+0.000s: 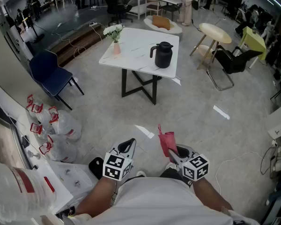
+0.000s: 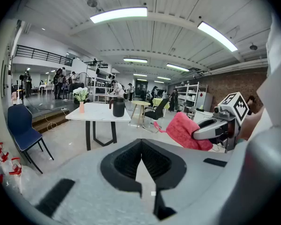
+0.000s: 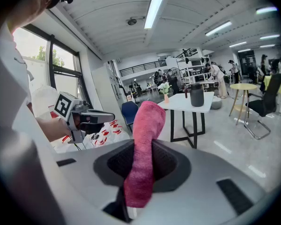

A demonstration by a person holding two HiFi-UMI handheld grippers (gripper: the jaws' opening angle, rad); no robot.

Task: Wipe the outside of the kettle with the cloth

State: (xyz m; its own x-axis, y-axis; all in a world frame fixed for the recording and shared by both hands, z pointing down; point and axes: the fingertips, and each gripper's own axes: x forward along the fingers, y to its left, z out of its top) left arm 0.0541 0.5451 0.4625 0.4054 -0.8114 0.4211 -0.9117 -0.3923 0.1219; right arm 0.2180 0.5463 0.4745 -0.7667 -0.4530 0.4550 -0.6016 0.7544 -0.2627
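Black kettle (image 1: 163, 54) upright on the white tabletop (image 1: 136, 46), long axis vertical, lid uppermost, handle on the side toward the vase (image 1: 116, 46) of white flowers. Set near the tabletop's right edge in the head view, with the vase near the left edge, the two well apart. Touched by neither hand-held gripper; a broad stretch of grey floor (image 1: 187, 111) between the table and both of them.

Pink cloth (image 1: 167, 142) clamped in the right hand-held gripper (image 1: 174, 154), jaws closed on its lower end. Long axis rising out of the jaws, free end up and forward toward the table, top folded over and rounded in the right gripper view. Not in contact with the kettle.

Left hand-held gripper (image 1: 128, 146) just beside the right one, jaws pressed together with nothing between them. Both aimed forward and slightly down, roughly at the table.

Further out: a blue chair (image 1: 49, 71) left of the table, and clear bags (image 1: 54, 128) with red print on the floor below it in the head view.
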